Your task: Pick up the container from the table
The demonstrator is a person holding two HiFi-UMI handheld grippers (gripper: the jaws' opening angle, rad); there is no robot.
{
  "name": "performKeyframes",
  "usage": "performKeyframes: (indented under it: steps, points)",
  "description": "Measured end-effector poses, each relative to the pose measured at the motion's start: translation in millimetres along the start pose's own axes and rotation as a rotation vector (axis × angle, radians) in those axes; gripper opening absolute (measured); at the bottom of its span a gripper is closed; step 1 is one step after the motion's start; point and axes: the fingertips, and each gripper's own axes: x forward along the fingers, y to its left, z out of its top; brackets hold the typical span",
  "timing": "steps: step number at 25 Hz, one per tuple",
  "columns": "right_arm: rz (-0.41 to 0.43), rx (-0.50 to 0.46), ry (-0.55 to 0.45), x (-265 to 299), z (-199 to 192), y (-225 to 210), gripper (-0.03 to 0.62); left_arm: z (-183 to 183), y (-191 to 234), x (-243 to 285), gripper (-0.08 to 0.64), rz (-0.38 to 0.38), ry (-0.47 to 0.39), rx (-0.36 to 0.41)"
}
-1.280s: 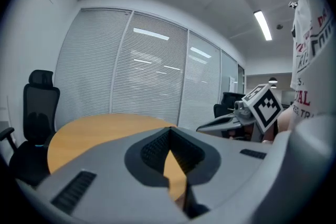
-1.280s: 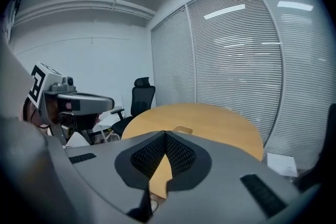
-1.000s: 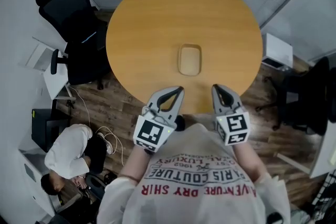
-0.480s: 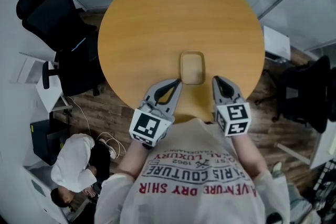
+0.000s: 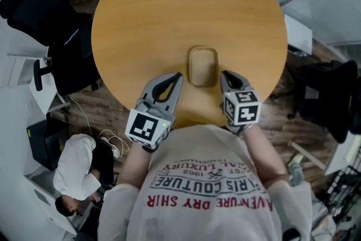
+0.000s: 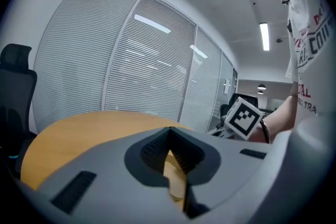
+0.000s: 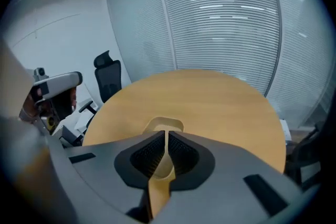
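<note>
**Both tools clenched, container untouched on the table**

The container (image 5: 203, 66) is a shallow tan tray with rounded corners, close in colour to the wood. It lies flat on the round table (image 5: 169, 8), on your half of the top, a little way in from the near edge and about on the table's midline.

Your left gripper (image 5: 176, 75) hangs over the table's near edge, and its tip is near the container's left side but apart from it. Your right gripper (image 5: 225, 74) is over the same edge, with its tip just beside the container's right near corner. The head view does not show whether it touches.

Both tools are clenched and neither grasps anything. In the left gripper view the ribbed pads (image 6: 152, 147) meet at the tip, and only tan surface shows through the opening behind them. That view looks low across the tabletop. The right gripper view looks down on the table — its pads are pressed together too, and the container sits on the wood just past the tip.

Each marker cube (image 5: 148, 128) rides at the rear of its gripper, off the table's near edge and over your shirt.

A black office chair (image 5: 34, 0) stands off the table's left side as you face it. A person in a white top (image 5: 76, 166) crouches on the floor off the table's near-left. A wall of blinds (image 7: 226, 23) runs beyond the table's far edge.
</note>
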Motion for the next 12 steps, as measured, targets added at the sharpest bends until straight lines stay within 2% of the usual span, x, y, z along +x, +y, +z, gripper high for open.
performKeyframes:
  steps: [2,4,5,12]
  points:
    - [-0.024,0.038,0.052,16,-10,-12,0.002,-6,5,6,0.0,-0.002,0.013,0.01]
    - [-0.032,0.067,0.12,33,-20,-20,0.085,-13,9,13,0.0,0.001,0.028,0.014]
    - [-0.031,0.08,0.156,40,-25,-22,0.102,-16,10,17,0.0,0.005,0.034,0.01]
    - [-0.046,0.118,0.282,81,-43,-35,0.124,-38,20,32,0.0,0.038,0.086,-0.033]
